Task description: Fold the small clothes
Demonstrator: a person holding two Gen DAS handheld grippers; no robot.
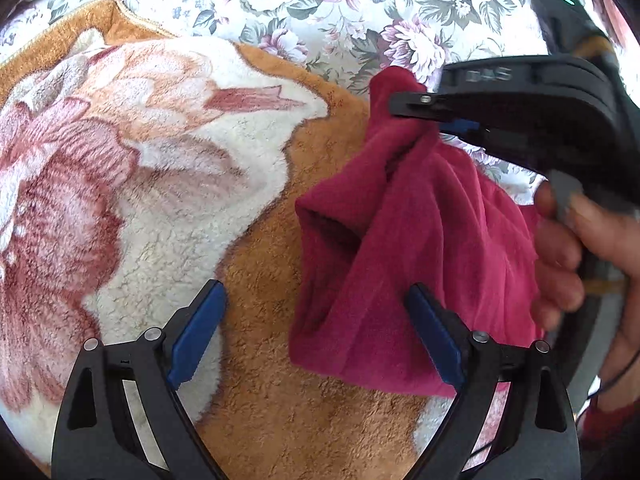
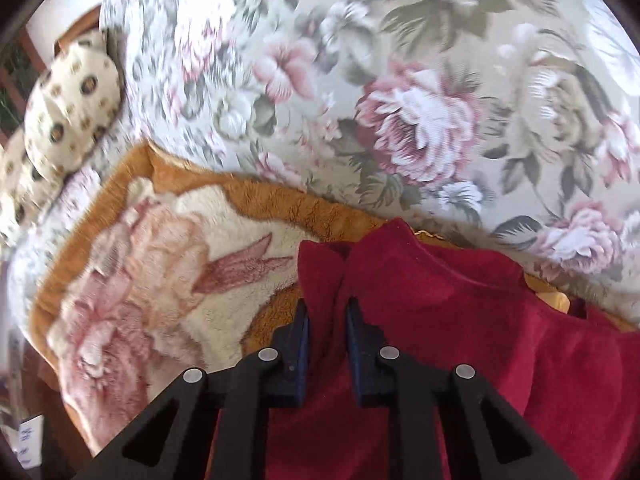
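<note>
Left claw (image 1: pixel 316 320) nearest lens, jaws wide apart, empty, hovering over fleece blanket (image 1: pixel 160 184). Red garment (image 1: pixel 400 232) hangs bunched just beside its right finger, lifted off blanket. Right claw (image 2: pixel 327 320) clamped on pinch of garment's upper edge; person's hand (image 1: pixel 568 256) on handle. Floral bedspread (image 2: pixel 400 80) beyond. Advice: left claw should take opposite corner of hanging edge, then pull both apart to spread cloth flat before folding; avoid grabbing double layer.

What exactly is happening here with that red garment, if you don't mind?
A person is folding a small red garment over a fleece blanket. The right claw is shut on a bunched edge of it and holds it up. The left claw is wide open beside the hanging cloth, gripping nothing.
</note>
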